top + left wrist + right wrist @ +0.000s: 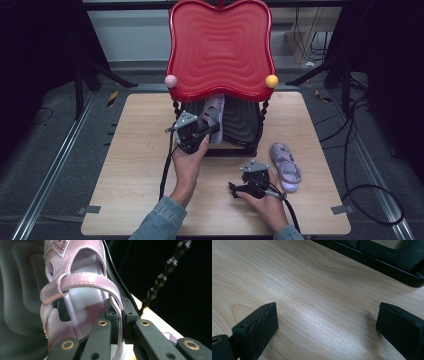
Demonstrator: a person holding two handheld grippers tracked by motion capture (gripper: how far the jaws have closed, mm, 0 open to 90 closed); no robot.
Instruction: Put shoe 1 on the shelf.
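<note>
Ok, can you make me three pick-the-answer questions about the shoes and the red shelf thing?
1. Where is the sandal in the left gripper?
A. at the lower black shelf
B. on the floor
C. on the red top

2. What colour is the sandal on the table?
A. green
B. pale purple
C. orange

3. How are the right gripper jaws?
A. clamped on a ball
B. clamped on a sandal
C. open, nothing between them

Answers: 1 A, the held sandal is against the lower shelf under the red top. 2 B, it looks lilac. 3 C, bare table shows between them.
</note>
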